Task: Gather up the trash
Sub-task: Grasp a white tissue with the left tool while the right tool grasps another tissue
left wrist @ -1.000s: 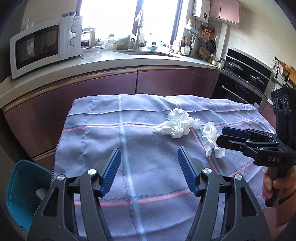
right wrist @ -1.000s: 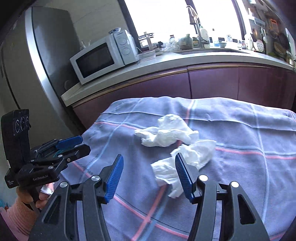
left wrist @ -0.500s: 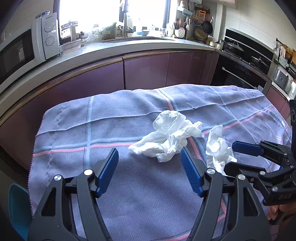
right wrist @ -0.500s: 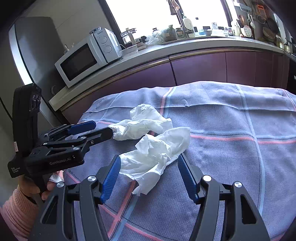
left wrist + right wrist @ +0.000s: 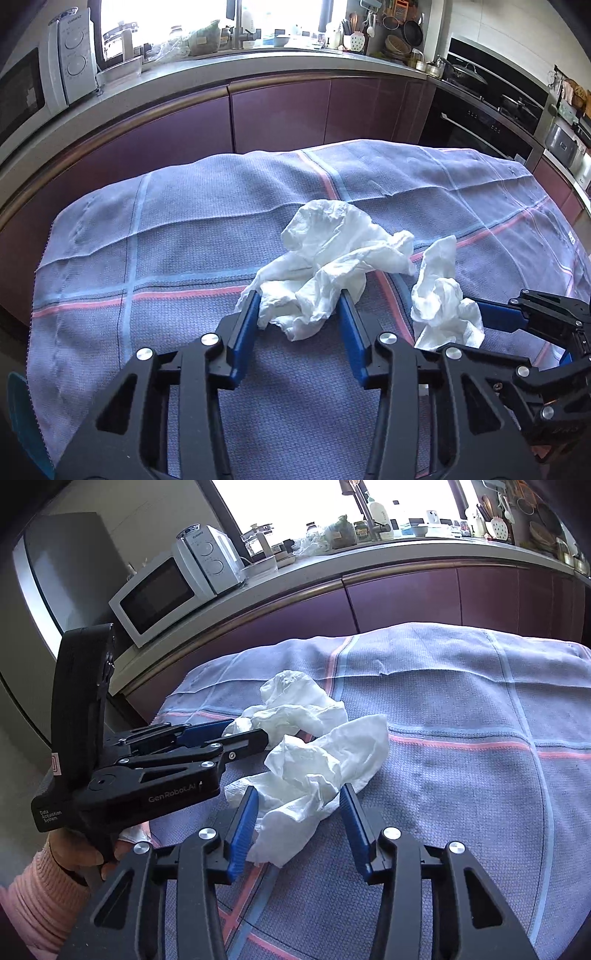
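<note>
Two crumpled white tissues lie on a blue checked tablecloth. The larger tissue sits between the blue pads of my left gripper. Its jaws are closing, and both pads touch the tissue's near end. The smaller tissue fills the gap of my right gripper, whose jaws are closing too, with the pads against its sides. In the right wrist view my left gripper comes in from the left, held by a hand in a pink sleeve, its tips at the larger tissue.
A teal bin shows below the table's left edge. Purple cabinets and a worktop with a white microwave run behind the table. A black oven stands at the right. The cloth's far and right parts are bare.
Both grippers have moved forward and down onto the tissues. Their jaws, wide before, have narrowed until the pads meet the paper.
</note>
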Demonstrator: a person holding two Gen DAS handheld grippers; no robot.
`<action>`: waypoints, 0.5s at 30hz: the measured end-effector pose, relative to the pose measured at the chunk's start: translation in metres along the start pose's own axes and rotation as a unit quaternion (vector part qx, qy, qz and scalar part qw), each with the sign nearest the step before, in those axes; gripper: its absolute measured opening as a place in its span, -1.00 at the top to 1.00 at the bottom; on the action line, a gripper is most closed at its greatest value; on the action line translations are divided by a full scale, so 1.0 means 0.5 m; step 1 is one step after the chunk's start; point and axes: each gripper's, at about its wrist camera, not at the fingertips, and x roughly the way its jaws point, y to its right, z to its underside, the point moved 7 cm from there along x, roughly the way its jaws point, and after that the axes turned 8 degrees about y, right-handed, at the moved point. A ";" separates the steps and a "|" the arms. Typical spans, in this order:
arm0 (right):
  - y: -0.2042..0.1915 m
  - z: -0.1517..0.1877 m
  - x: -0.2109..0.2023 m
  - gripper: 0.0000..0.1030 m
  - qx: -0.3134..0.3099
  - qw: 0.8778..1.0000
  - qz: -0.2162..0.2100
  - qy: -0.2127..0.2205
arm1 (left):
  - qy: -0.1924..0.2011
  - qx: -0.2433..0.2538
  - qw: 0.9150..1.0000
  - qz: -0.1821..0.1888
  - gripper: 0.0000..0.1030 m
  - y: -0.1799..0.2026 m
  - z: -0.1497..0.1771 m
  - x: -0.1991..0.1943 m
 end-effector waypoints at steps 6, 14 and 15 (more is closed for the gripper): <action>-0.002 0.001 0.001 0.53 -0.001 1.000 -0.007 -0.001 | 0.002 -0.007 1.000 0.007 0.70 -0.002 0.002 -0.008; -0.001 -0.001 -0.011 0.75 0.000 1.000 -0.010 0.008 | 0.021 -0.028 0.999 0.011 0.75 -0.021 0.013 -0.060; -0.001 -0.001 -0.013 0.75 0.000 1.000 -0.010 0.009 | 0.023 -0.030 0.999 0.010 0.75 -0.025 0.016 -0.067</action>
